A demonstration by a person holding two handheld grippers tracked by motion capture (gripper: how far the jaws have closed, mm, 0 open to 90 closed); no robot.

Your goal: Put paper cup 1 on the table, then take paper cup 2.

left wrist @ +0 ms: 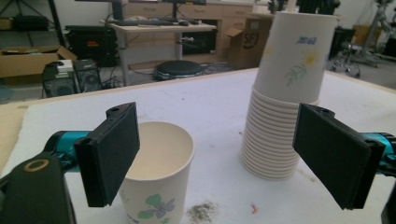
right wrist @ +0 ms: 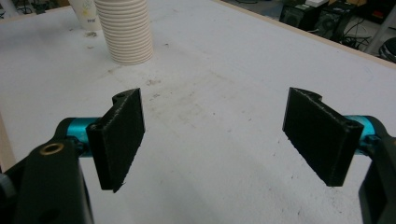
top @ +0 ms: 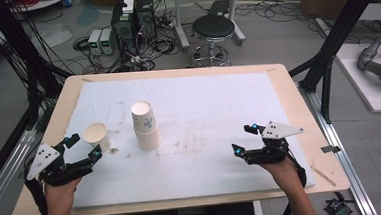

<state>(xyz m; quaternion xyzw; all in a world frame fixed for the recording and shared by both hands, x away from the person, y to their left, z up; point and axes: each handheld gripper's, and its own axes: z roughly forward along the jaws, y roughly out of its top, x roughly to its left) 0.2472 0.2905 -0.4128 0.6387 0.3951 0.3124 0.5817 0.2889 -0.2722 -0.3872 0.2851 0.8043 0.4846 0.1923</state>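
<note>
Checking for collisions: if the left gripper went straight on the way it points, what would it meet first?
Probably the single upright white paper cup, just ahead by its left jaw; the tall stack of paper cups stands farther off.

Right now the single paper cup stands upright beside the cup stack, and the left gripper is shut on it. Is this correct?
Not quite. The single paper cup stands upright beside the cup stack, but the left gripper is open; the left gripper view shows its pads apart, not pressing it.
</note>
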